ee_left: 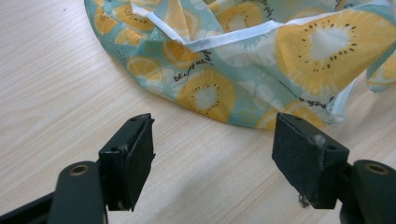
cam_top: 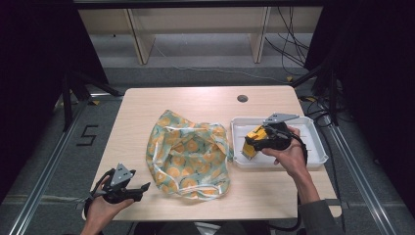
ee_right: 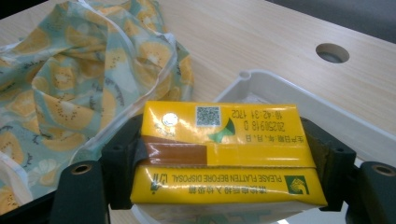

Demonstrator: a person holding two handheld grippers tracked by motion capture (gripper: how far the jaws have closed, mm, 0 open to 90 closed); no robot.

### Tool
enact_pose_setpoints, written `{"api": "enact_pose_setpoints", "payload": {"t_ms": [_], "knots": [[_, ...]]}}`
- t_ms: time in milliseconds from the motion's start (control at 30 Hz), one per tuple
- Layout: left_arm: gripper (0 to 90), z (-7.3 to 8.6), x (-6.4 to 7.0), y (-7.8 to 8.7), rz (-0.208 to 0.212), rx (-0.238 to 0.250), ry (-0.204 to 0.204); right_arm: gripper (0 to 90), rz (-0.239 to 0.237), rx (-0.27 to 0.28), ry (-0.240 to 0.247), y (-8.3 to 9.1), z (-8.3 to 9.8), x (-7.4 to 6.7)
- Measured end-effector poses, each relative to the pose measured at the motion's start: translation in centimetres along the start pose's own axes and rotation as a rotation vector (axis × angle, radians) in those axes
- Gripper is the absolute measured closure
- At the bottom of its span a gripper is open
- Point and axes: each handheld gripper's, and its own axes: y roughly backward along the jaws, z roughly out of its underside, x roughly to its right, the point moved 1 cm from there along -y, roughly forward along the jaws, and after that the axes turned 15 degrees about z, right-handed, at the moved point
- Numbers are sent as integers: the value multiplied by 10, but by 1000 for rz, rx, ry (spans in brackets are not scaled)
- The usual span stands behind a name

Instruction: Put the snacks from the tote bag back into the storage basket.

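Holding the yellow drink carton clamped between our right tongs, we have it over the left end of the white tray at the right of the worktop. Our left tongs rest wide and empty at the near left, just short of the fruit-print bag. Bagging the carton appears not yet done; the bag lies slack.

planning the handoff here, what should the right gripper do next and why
Probably lift the carton clear of the tray and carry it toward the bag: the right gripper has its jaws clamped on it over the tray, while the left gripper waits open beside the bag.
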Motion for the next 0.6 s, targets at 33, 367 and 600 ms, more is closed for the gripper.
{"api": "enact_pose_setpoints", "payload": {"t_ms": [33,367,600], "knots": [[290,0,0,0,0,-2,-4,291,1,-11,-13,-1,1,-2],[290,1,2,-1,0,11,30,291,-8,-33,-2,-11,5,-6],[290,0,-1,-1,-1,-8,-17,291,-6,-32,22,-19,9,-9]]}}
